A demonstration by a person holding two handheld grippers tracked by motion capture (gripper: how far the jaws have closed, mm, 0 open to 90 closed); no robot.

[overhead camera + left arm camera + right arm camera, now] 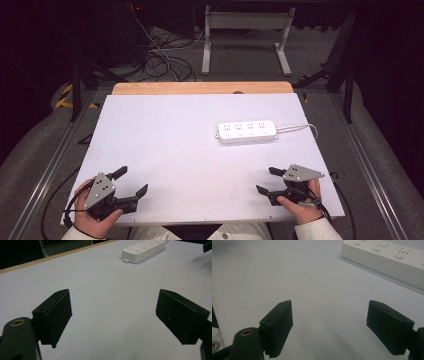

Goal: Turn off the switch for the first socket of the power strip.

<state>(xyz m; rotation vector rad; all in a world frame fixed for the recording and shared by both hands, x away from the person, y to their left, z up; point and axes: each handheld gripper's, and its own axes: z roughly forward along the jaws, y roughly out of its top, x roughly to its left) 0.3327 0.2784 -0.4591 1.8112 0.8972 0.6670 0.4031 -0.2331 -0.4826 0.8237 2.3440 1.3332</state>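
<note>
A white power strip (247, 131) with several sockets lies flat on the white table top (175, 150), right of centre, its white cord (300, 128) running off to the right. It also appears far off at the top of the left gripper view (143, 250) and close at the upper right of the right gripper view (387, 257). My left gripper (133, 181) rests near the front left corner, open and holding nothing (113, 317). Near the front right corner my right gripper (265, 180) is likewise open and holding nothing (329, 327), a short way in front of the strip.
The white board lies on a wooden table whose far edge (200, 88) shows beyond it. Metal rails (55, 160) flank the table on both sides. Behind it, cables (160, 60) lie on the floor beside a white desk frame (245, 30).
</note>
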